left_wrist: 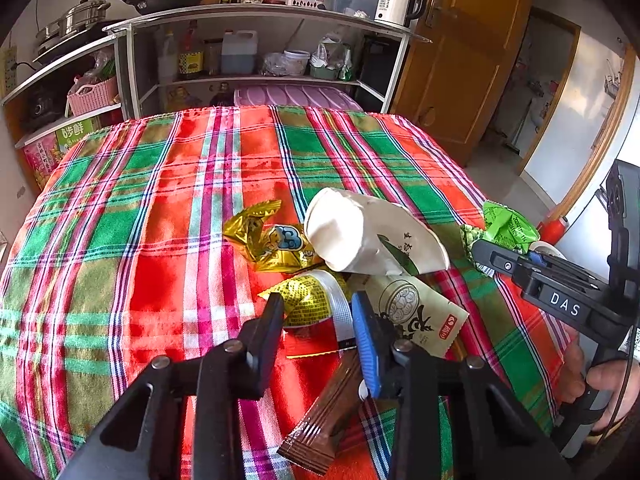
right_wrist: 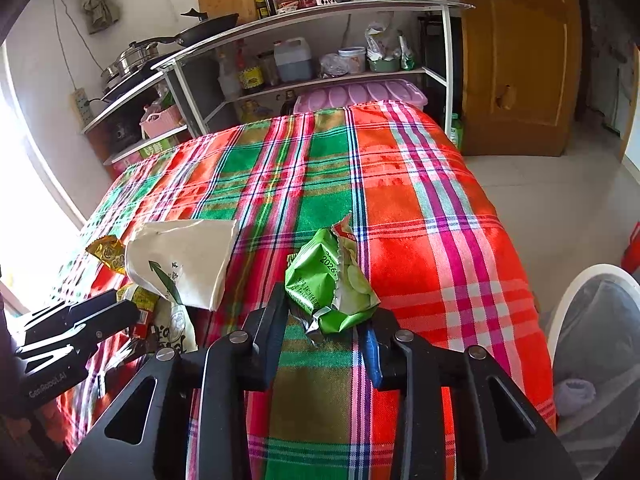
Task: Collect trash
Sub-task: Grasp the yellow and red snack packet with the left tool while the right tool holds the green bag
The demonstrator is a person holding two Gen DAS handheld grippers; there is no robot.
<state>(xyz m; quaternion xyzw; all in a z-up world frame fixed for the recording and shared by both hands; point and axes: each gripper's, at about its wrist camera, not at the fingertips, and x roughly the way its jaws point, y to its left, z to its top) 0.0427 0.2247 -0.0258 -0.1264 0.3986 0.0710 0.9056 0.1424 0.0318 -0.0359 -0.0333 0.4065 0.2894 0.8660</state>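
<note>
On the plaid tablecloth [left_wrist: 160, 240] lies a heap of trash: a crushed white paper cup [left_wrist: 360, 232], a gold candy wrapper [left_wrist: 272, 240], a beige sachet [left_wrist: 416, 308] and a brown stick packet [left_wrist: 324, 416]. My left gripper [left_wrist: 316, 312] is closed on a yellow and silver wrapper [left_wrist: 308, 300], with both pads touching it. My right gripper [right_wrist: 324, 316] holds a crumpled green wrapper [right_wrist: 328, 284] between its fingers, near the table's right edge. In the left wrist view the right gripper [left_wrist: 492, 256] shows beside that green wrapper [left_wrist: 508, 228].
A white bin with a grey liner [right_wrist: 560, 300] stands on the floor off the table's right side. A metal shelf unit [left_wrist: 260, 20] with pans, bottles and a kettle is behind the table. A wooden door [right_wrist: 520, 60] is at the back right.
</note>
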